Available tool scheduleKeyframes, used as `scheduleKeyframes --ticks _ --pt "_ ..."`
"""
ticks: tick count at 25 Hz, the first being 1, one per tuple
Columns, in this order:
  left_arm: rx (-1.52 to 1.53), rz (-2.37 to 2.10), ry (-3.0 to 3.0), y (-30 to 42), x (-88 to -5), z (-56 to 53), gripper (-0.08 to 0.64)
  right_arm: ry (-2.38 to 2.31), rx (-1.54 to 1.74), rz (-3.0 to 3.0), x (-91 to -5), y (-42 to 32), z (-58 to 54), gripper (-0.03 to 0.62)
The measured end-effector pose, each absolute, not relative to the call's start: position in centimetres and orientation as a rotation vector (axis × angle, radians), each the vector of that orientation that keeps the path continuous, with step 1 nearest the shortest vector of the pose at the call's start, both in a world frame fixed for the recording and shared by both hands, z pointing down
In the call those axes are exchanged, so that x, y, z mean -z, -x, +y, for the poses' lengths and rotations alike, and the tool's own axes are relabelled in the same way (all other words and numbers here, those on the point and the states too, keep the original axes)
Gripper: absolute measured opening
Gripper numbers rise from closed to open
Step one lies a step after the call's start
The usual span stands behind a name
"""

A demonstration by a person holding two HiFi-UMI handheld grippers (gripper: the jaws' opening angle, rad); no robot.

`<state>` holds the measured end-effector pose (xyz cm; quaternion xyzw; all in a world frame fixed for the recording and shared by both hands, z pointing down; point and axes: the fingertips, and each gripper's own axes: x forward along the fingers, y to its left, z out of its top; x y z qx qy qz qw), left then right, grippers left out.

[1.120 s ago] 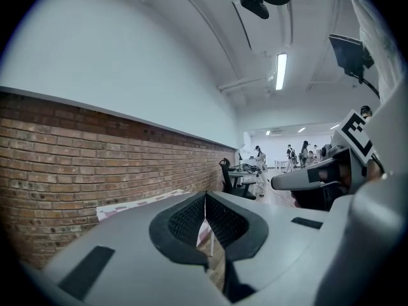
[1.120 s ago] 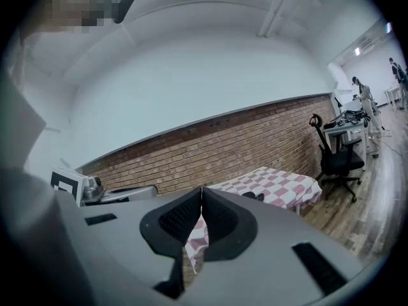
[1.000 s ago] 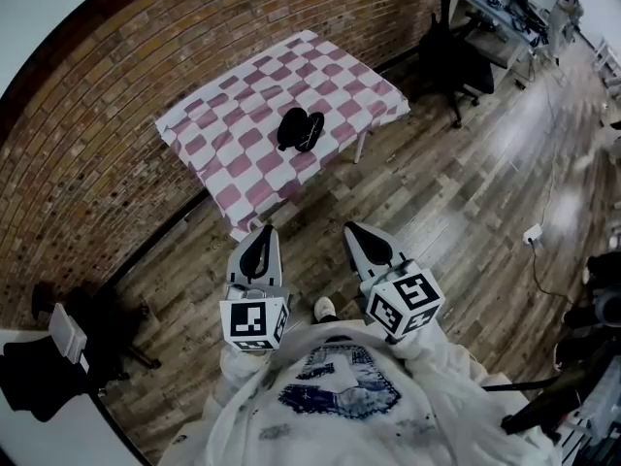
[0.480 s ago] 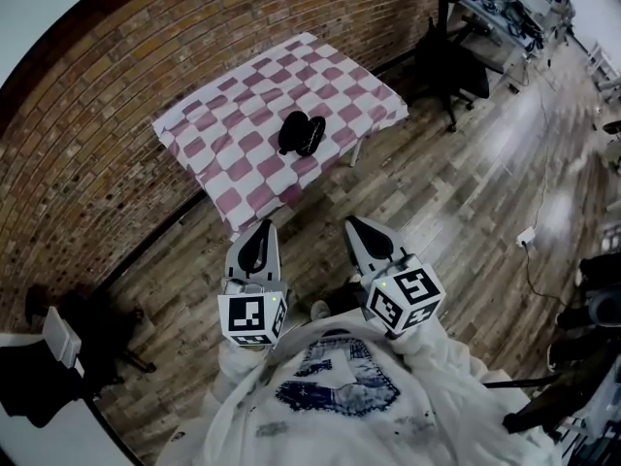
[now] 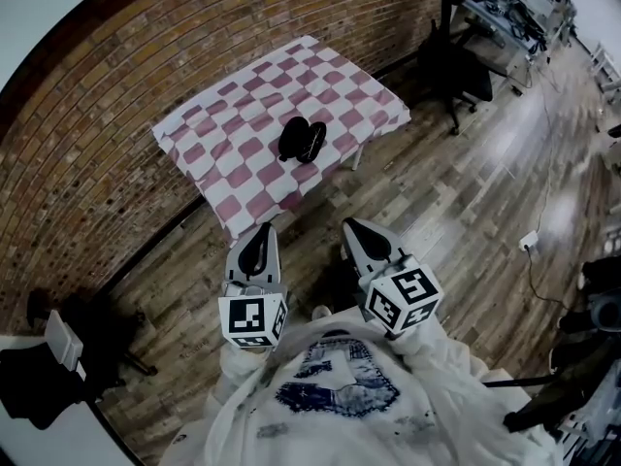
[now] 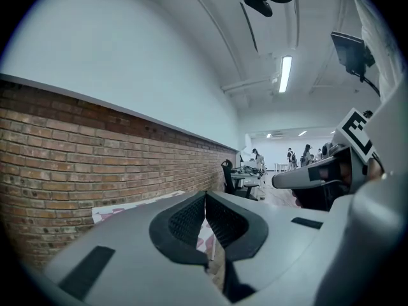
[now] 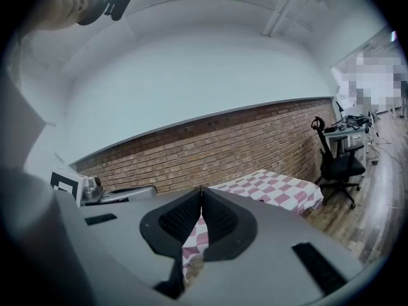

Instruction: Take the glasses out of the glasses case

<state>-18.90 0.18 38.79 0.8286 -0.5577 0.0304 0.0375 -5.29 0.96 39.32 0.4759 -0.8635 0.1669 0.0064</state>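
Holding both tongs level by my chest, I judge the step in hand to be the approach. I should square up to the near edge of the table and part the jaws before reaching. The left gripper (image 5: 262, 233) and right gripper (image 5: 355, 233) each have their jaws pressed together, gripping and touching nothing. Farther off, the checked table (image 5: 243, 192) carries the black glasses case (image 5: 302, 140) near its middle, well apart from both.

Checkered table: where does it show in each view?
Head view: checkered table at upper centre, with the glasses case on it.
Left gripper view: only a strip, low and left of centre.
Right gripper view: right of centre.
Shared landmark: the brick wall behind it.
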Motion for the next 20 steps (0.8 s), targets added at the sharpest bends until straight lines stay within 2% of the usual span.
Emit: scheduleKeyframes --ticks 20 --pt "-0.219 -1.729 -2.488 16.4 -40.3 -13.2 0.011 -1.434 -0.613 -2.707 -40.8 3.1 -13.5 0.014"
